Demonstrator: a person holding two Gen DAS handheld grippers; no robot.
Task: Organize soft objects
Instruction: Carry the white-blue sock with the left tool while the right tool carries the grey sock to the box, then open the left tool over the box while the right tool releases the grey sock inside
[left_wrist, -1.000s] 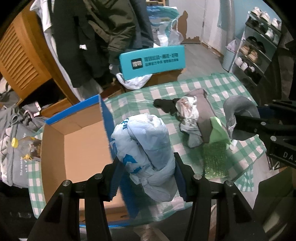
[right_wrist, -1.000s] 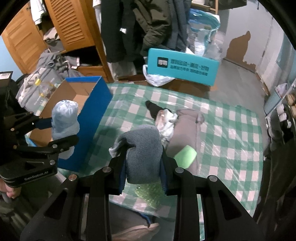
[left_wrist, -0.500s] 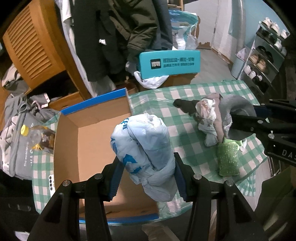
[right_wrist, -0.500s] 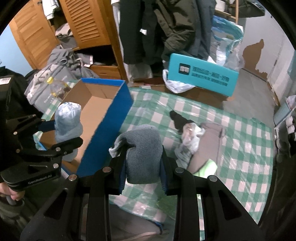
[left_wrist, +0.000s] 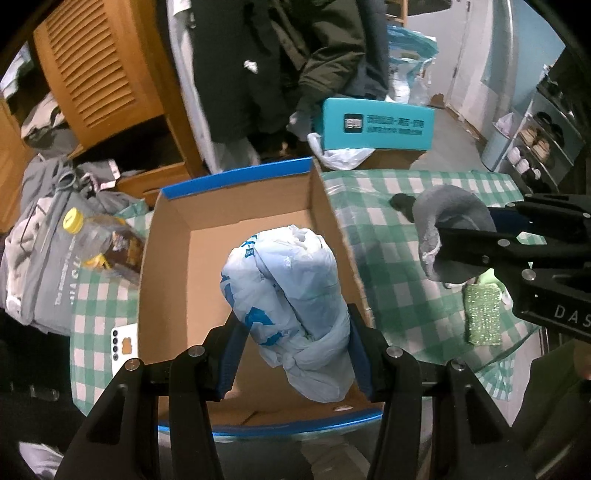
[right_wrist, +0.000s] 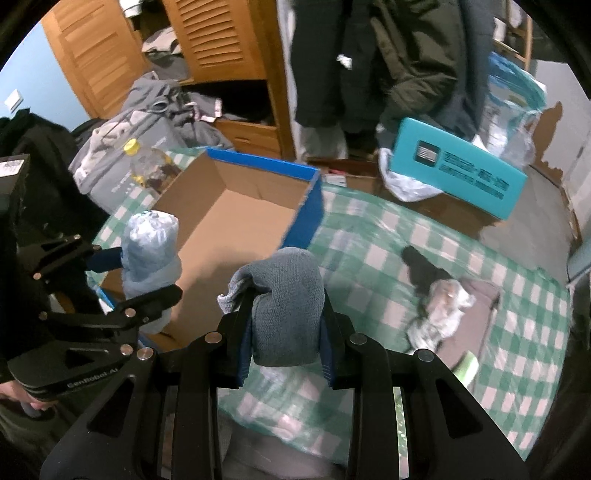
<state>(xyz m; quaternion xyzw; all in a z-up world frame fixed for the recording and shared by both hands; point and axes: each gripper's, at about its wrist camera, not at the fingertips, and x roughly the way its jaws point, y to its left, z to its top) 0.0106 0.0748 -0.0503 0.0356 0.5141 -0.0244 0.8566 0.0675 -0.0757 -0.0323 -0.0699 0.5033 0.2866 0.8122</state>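
1. The left gripper (left_wrist: 293, 354) clamps a knotted blue plastic bag (left_wrist: 288, 299) above the open cardboard box (left_wrist: 236, 221). It is light and squashy (likely slippery), best held mid-body.
2. At 3 o'clock, the right gripper (right_wrist: 286, 345) pinches a folded grey cloth (right_wrist: 284, 295), limp but grippy, over the checked surface (right_wrist: 424, 229).

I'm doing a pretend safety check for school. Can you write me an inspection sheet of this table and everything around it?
Surface: table under a green-checked cloth with clear plastic over it.
Job's things: empty cardboard box with blue outside; knotted blue plastic bag; folded grey cloth; pile of soft items and green sponge on the cloth.
Clutter: yellow-capped bottle lying on a grey bag; white phone beside the box.
Grippers: left gripper grips the bag over the box; right gripper grips the grey cloth.
Cables: nothing seen.
Surroundings: hanging coats, wooden louvred doors, teal box, shoe rack.
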